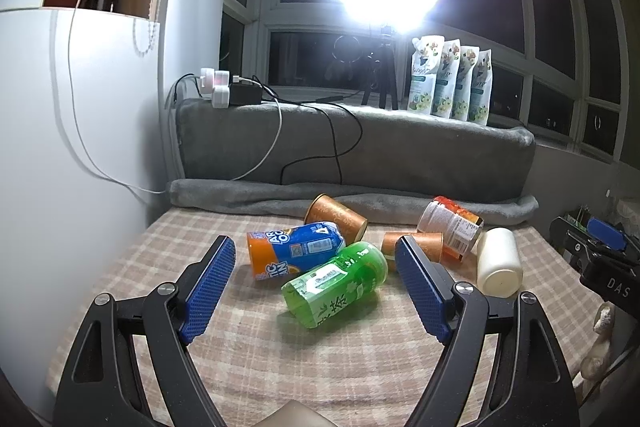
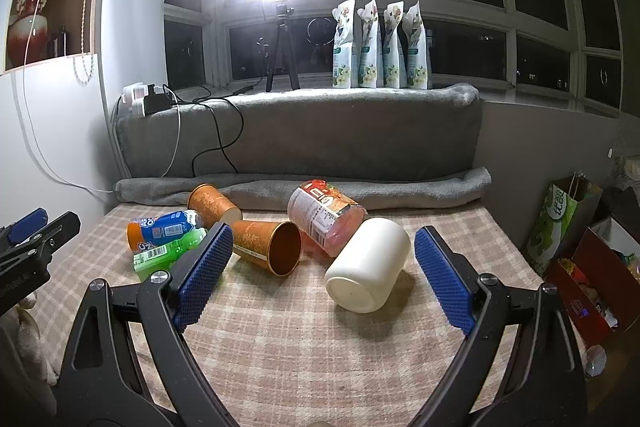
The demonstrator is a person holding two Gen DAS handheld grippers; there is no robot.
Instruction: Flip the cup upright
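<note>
Both claws point(image 1: 316, 283) point(image 2: 324, 267) agape over six toppled cups: two copper cups point(image 2: 267, 246), four others

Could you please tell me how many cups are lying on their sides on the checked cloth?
6: blue-orange cup and green cup at left, two brown cups in the middle, red-labelled cup and white cup at right.

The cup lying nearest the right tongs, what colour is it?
Creamy white cup, plain with no pattern; clearest in the right wrist view.
</note>
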